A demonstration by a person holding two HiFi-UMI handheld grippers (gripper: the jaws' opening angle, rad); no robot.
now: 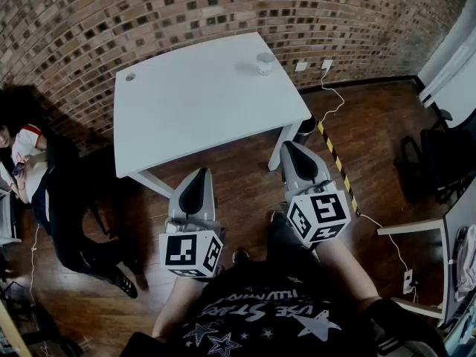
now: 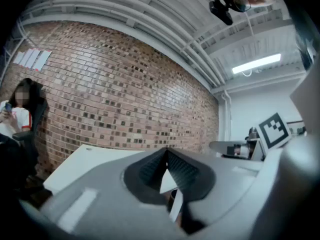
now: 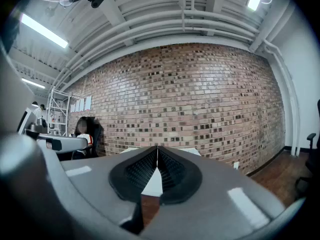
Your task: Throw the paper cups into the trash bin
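A white paper cup [image 1: 265,62] stands near the far right corner of the white table [image 1: 201,103]. A dark bin [image 1: 306,128] sits on the floor by the table's right leg. Both grippers are held level in front of the table's near edge, well short of the cup. My left gripper [image 1: 199,172] has its jaws together and nothing between them; in the left gripper view its tips [image 2: 166,149] meet. My right gripper [image 1: 291,146] is likewise shut and empty, with its pads touching in the right gripper view [image 3: 157,147].
A brick wall [image 1: 223,6] runs behind the table. A person sits at the left [image 1: 33,177]. A cable under yellow-black tape [image 1: 336,158] crosses the wood floor. A dark chair [image 1: 439,155] and another table's edge [image 1: 416,229] are at the right.
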